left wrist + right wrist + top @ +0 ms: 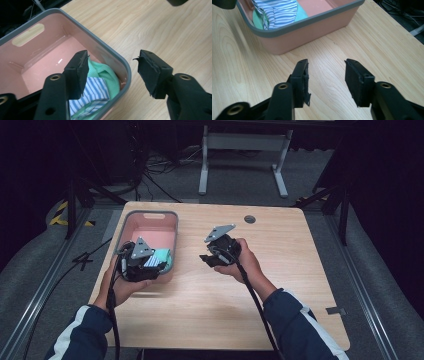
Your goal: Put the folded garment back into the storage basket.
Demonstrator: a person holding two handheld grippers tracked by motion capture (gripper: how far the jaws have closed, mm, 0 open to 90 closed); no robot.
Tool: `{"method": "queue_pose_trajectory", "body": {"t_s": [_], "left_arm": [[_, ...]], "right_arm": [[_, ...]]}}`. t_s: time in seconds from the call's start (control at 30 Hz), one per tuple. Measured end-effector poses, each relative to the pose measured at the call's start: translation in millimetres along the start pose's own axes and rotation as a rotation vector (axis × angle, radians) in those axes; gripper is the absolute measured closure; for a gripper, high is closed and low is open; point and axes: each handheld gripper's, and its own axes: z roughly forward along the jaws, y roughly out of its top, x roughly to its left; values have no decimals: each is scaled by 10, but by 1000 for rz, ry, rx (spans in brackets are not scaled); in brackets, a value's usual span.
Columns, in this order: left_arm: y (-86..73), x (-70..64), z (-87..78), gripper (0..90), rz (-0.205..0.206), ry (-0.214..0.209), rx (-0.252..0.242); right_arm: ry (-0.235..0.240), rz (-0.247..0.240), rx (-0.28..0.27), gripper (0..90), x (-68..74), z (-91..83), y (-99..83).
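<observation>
— What's the room like, biggest things first?

— Dark surroundings, a grey floor [235, 180] with cables trailing across it, and a white metal frame stand [244, 155] beyond the far edge. In the middle stands one light wooden tabletop [280, 270] with a round grommet [250, 219] near its far edge.

— Any containers on it?

— One: a pink bin [150, 222] with a grey rim and a handle slot in its far wall, sitting at the tabletop's left far corner. In its near end lies a bundle of cloth: a green garment [107, 75] with a blue-and-white striped piece [92, 87] on top. The rest of the bin's floor is bare pink.

— And the grippers, how many?

— Two, one in each of the person's hands; both sleeves are dark blue with a white stripe. The left gripper [142, 260] hangs over the near end of the bin. In the left gripper view [112, 72], its jaws stand wide apart and hold nothing; one jaw is above the cloth, the other out past the bin's rim, over the wood.

— The right one?

— The right gripper [220, 251] is held above the middle of the tabletop, just right of the bin and pointed towards it. In the right gripper view [325, 80], its jaws are also spread wide and empty, with bare wood between them and the bin's side wall ahead.
</observation>
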Motion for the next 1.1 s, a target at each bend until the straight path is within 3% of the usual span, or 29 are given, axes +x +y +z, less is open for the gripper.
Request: {"method": "queue_pose_trajectory", "body": {"t_s": [0.1,0.5,0.83,1.1], "left_arm": [[-26,-20,5,397,-17,-13,-4],[-68,-176,29,224,43,-24,-1],[-100,-331,81,179,68,-27,-2],[-115,-475,107,179,113,-28,0]], "right_arm": [[0,-8,-1,520,-11,-28,-45],[-44,-32,16,403,-31,-171,-256],[-75,-53,41,324,-48,-268,-444],[-97,-53,66,305,-81,-334,-640]]}}
